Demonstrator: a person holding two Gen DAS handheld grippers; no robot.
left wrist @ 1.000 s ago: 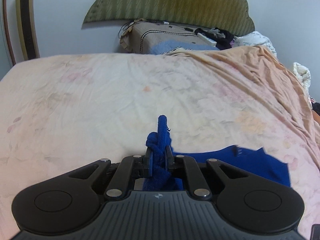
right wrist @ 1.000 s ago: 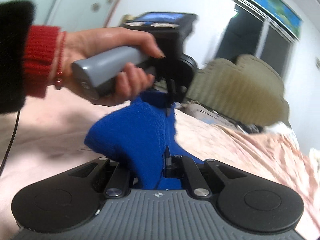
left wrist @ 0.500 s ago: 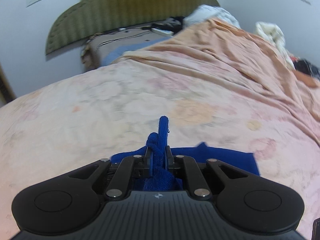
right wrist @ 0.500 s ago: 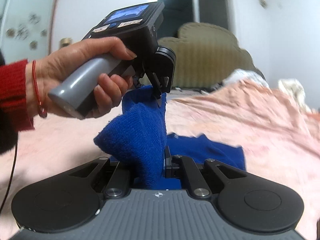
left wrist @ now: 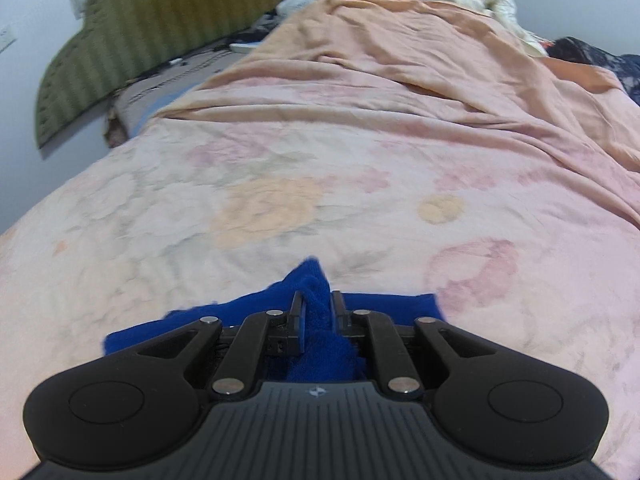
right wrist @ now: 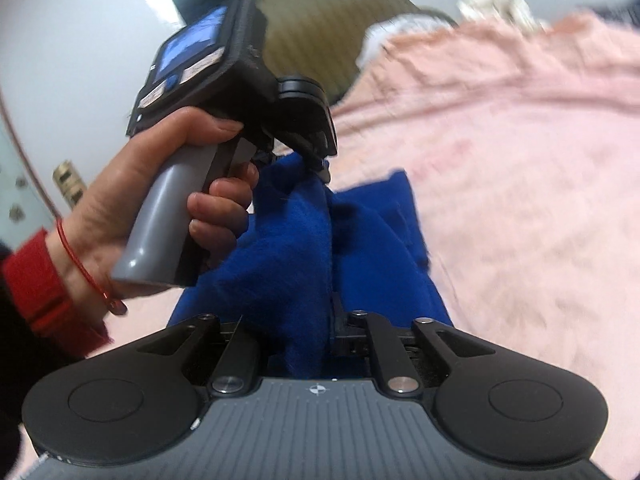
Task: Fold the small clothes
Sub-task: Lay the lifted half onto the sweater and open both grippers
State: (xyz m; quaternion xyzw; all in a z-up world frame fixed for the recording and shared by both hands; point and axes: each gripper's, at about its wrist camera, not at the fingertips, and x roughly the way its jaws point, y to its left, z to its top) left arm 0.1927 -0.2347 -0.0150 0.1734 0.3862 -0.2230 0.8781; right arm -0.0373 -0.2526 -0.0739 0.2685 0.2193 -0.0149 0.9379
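The blue knit garment (left wrist: pixel 316 320) sits bunched between both claws: left claw (left wrist: pixel 316 310) and right claw (right wrist: pixel 320 320) have just been easing apart, cloth between them. Its lower part lies flat on the pink bed (left wrist: pixel 280 184).

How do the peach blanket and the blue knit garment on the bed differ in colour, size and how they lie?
1. Colour: the peach blanket is pale orange; the blue knit garment is deep blue.
2. Size: the blanket covers much of the far bed; the garment is small.
3. Pose: the blanket lies rumpled and untouched; the garment is partly lifted, with folds between the jaws of the left gripper and right gripper.
Both are soft cloth on the floral bedsheet.
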